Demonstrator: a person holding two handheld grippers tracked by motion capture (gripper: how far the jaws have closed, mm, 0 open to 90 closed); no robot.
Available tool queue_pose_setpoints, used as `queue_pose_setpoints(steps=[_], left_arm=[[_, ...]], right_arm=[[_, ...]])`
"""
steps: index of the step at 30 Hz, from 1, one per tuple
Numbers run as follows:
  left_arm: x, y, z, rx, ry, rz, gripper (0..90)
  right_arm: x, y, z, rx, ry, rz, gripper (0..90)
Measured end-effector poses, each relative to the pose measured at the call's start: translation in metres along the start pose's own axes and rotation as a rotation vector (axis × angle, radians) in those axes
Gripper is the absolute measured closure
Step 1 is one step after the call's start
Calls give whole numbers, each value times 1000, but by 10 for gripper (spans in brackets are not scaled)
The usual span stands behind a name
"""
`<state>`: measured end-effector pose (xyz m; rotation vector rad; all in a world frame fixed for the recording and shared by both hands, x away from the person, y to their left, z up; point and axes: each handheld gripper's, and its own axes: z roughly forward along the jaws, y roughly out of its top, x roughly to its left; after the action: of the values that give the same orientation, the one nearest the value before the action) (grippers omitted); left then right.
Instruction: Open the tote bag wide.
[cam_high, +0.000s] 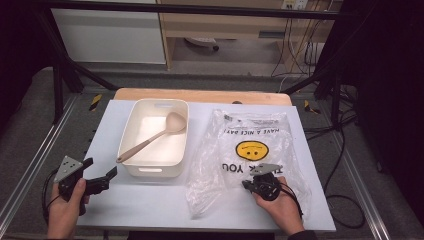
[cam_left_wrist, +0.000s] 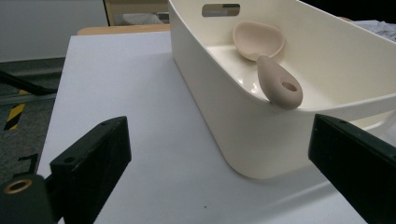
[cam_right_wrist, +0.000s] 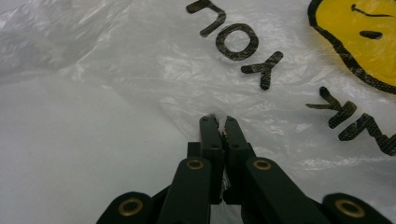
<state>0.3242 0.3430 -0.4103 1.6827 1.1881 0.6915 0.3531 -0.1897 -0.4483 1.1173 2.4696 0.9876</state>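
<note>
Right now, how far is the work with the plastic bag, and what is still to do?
Early stage. In hand: the right claw is shut on a pinch of the plastic bag, which lies flat on the table. The left claw is open, beside the white bin. Left: the spoon lies in the bin, and nothing appears to be inside the bag. Probably the bag must be opened first.

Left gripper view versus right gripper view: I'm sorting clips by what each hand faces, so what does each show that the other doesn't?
The left gripper view has the cream bin with the beige ladle in it, handle resting on the near rim, seen between the wide-open jaws of the left gripper. The right gripper view has the clear plastic bag with its yellow smiley face and black lettering, and the right gripper shut on a fold of the film. Both share the white tabletop.
</note>
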Motion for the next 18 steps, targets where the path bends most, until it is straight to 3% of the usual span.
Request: queue_pose_setpoints(steps=[5, 15, 18], left_arm=[[0, 0, 0, 1, 0, 1, 55], [0, 0, 1, 5, 4, -1, 55], [0, 0, 1, 4, 4, -1, 55]], right_arm=[[-7, 6, 5, -6, -45, 31, 900], [-27, 18, 16, -21, -90, 88, 900], [-34, 24, 20, -27, -126, 129, 900]])
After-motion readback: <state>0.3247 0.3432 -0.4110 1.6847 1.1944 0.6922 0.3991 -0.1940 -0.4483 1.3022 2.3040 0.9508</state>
